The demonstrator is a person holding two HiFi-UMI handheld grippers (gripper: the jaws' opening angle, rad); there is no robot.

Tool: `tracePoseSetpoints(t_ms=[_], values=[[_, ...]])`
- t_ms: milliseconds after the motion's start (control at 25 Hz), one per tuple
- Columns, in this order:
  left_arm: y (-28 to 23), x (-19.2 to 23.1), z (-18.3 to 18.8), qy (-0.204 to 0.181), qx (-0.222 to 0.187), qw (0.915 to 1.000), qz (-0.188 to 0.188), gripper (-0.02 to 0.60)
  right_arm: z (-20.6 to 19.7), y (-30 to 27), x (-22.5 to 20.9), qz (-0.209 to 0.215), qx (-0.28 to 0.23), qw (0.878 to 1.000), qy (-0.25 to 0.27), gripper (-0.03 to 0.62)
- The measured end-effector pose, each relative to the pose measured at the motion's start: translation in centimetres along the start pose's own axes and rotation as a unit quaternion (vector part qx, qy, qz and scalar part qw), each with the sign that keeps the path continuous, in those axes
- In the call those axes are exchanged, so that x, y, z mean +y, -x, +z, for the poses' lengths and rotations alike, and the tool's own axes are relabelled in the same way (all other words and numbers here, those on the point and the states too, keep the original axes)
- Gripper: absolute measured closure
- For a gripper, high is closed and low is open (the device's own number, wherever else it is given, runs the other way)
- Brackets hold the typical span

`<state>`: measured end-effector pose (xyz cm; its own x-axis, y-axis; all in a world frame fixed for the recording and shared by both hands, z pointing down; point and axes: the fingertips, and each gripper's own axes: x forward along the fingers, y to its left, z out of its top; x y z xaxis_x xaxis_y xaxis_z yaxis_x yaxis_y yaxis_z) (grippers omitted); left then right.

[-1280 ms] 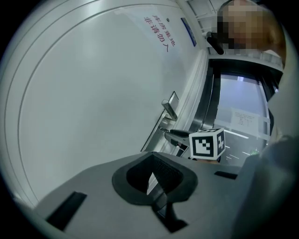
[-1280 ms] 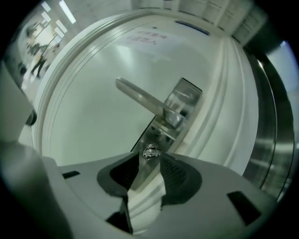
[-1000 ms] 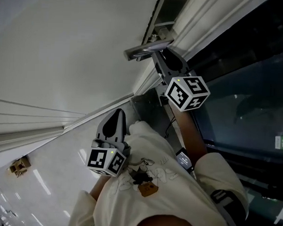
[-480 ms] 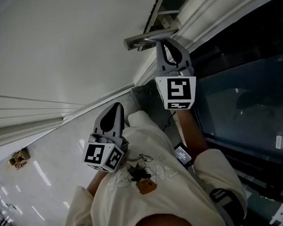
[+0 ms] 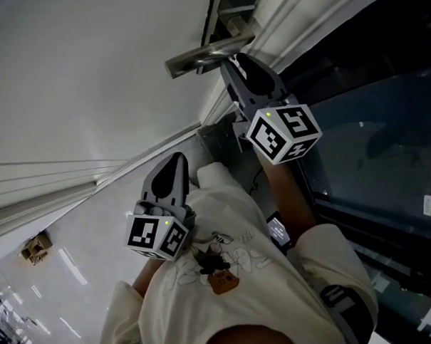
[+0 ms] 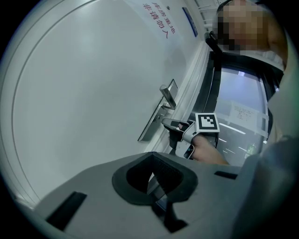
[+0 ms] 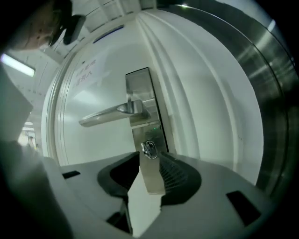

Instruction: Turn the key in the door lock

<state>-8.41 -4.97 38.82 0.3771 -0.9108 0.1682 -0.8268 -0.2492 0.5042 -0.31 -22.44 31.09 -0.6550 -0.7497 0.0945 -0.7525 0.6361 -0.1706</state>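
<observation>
A small metal key (image 7: 149, 149) sticks out of the steel lock plate (image 7: 144, 84), just under the lever handle (image 7: 107, 114) of the white door. My right gripper (image 7: 149, 161) points level at the lock. Its jaws are opening, with the key in the gap between the tips and neither pad pressing on it. From the head camera the right gripper (image 5: 238, 62) sits right below the handle (image 5: 203, 54). My left gripper (image 5: 174, 174) hangs lower and well back from the door, its jaws together on nothing. The left gripper view shows the right gripper (image 6: 175, 125) at the lock.
A dark glass panel (image 5: 374, 139) stands right of the white door frame (image 5: 279, 21). A small brown box (image 5: 35, 247) lies on the shiny floor at lower left. Red print (image 6: 159, 21) runs across the door above.
Half a second ago the right gripper's cube was rolled square to the camera; it has rolled back to its earlier angle. The left gripper has stayed put.
</observation>
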Motion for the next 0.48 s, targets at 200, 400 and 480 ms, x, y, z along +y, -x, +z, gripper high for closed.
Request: tracePoseSetpoints(t_ms=[200, 400, 480], values=[[0.1, -0.2, -0.7, -0.002, 0.005, 1.0, -0.002, 0.575, 0.1, 0.1, -0.2, 0.072, -0.023, 0.98, -0.182, 0.413], [0.2, -0.4, -0.9, -0.005, 0.006, 1.0, 0.0, 0.575, 1.0, -0.3, -0.1, 0.125, -0.049, 0.945, -0.298, 0.379], [0.1, -0.7, -1.1, -0.006, 0.008, 0.9999, -0.003, 0.575, 1.0, -0.4, -0.4, 0.12, -0.053, 0.943, -0.307, 0.379]])
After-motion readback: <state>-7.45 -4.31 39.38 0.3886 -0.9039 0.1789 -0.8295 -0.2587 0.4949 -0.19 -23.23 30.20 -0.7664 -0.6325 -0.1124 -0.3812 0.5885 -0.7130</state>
